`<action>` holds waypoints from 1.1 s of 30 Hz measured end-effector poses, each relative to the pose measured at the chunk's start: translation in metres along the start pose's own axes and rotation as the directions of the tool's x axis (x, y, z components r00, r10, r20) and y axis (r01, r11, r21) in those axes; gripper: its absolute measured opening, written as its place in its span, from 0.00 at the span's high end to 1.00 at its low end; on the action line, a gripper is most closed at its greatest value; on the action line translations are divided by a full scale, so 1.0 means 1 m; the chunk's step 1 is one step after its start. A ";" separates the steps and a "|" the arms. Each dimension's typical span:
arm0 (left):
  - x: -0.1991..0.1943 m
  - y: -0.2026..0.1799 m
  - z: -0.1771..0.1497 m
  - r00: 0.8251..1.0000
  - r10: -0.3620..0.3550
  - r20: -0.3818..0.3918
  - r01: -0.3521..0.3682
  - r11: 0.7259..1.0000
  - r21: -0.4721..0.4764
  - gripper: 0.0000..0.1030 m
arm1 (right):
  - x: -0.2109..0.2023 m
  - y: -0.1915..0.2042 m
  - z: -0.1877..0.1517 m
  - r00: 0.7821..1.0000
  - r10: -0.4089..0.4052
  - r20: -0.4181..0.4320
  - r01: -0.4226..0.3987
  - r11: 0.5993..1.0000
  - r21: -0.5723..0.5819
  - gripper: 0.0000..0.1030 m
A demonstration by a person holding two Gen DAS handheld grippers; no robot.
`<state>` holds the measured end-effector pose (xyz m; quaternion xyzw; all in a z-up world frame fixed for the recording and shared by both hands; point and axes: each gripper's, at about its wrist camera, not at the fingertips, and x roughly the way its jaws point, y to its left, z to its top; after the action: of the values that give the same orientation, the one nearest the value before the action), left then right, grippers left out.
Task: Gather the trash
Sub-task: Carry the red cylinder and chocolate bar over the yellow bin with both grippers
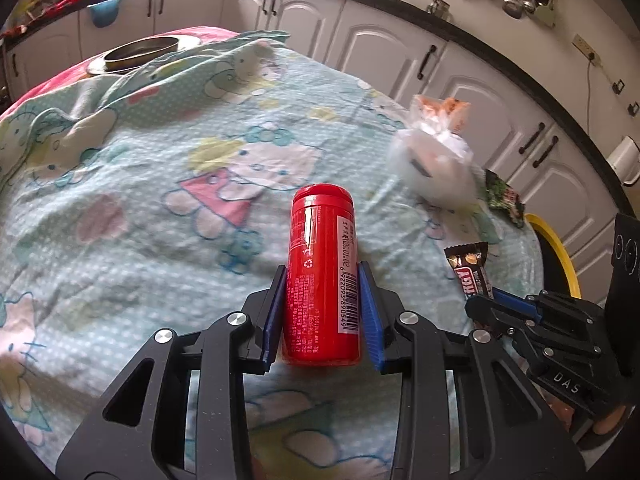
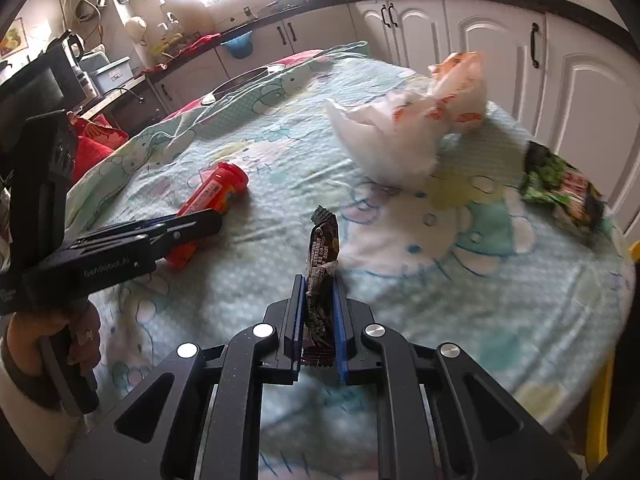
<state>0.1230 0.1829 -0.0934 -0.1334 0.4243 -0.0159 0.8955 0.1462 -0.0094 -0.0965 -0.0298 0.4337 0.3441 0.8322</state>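
Observation:
A red plastic tube (image 1: 320, 280) with a barcode label lies on the cartoon-print tablecloth (image 1: 160, 200). My left gripper (image 1: 323, 268) is shut on it, with a blue pad against each side. In the right wrist view the same tube (image 2: 224, 188) shows past the left gripper (image 2: 196, 222), which a hand (image 2: 52, 340) holds. My right gripper (image 2: 318, 280) is shut on a dark brown chocolate-bar wrapper (image 2: 322, 248) that stands up between its pads. From the left wrist view, that wrapper (image 1: 470, 268) and the right gripper (image 1: 500, 300) are at the table's right edge.
A crumpled white plastic bag (image 2: 400, 132) with orange print lies beyond the wrapper, and a green snack packet (image 2: 564, 192) lies near the right edge. A metal dish (image 1: 140, 52) sits at the far end. A yellow rim (image 1: 556, 248) shows beside the table. White cabinets stand behind.

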 end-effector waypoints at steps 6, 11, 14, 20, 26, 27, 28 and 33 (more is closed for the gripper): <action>-0.005 -0.028 0.002 0.999 -0.033 0.017 0.032 0.999 0.039 0.74 | -0.028 -0.016 -0.010 0.998 -0.037 0.047 0.037 0.999 0.012 0.88; -0.016 -0.054 0.009 0.996 -0.069 0.050 0.065 0.995 0.074 0.74 | -0.058 -0.029 -0.013 0.992 -0.066 0.105 0.064 0.998 0.020 0.88; -0.022 -0.069 0.013 0.994 -0.091 0.067 0.085 0.992 0.093 0.74 | -0.075 -0.040 -0.015 0.988 -0.078 0.134 0.073 0.997 0.039 0.88; -0.027 -0.105 0.023 0.986 -0.137 0.093 0.123 0.983 0.140 0.74 | -0.107 -0.062 -0.021 0.978 -0.112 0.178 0.101 0.993 0.067 0.88; -0.029 -0.140 0.029 0.979 -0.175 0.102 0.154 0.971 0.185 0.74 | -0.132 -0.081 -0.027 0.968 -0.149 0.204 0.133 0.987 0.089 0.88; -0.029 -0.146 0.030 0.978 -0.182 0.104 0.160 0.968 0.193 0.74 | -0.136 -0.085 -0.028 0.966 -0.155 0.208 0.139 0.986 0.093 0.88; -0.029 -0.150 0.030 0.977 -0.187 0.104 0.164 0.967 0.196 0.74 | -0.140 -0.088 -0.029 0.964 -0.163 0.211 0.145 0.985 0.097 0.88; -0.028 -0.173 0.033 0.971 -0.217 0.105 0.189 0.955 0.229 0.74 | -0.155 -0.101 -0.035 0.955 -0.191 0.227 0.168 0.979 0.116 0.88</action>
<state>0.1444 0.0279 -0.0086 -0.0781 0.3455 -0.1455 0.9238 0.1223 -0.1831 -0.0279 0.0121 0.3426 0.2470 0.9064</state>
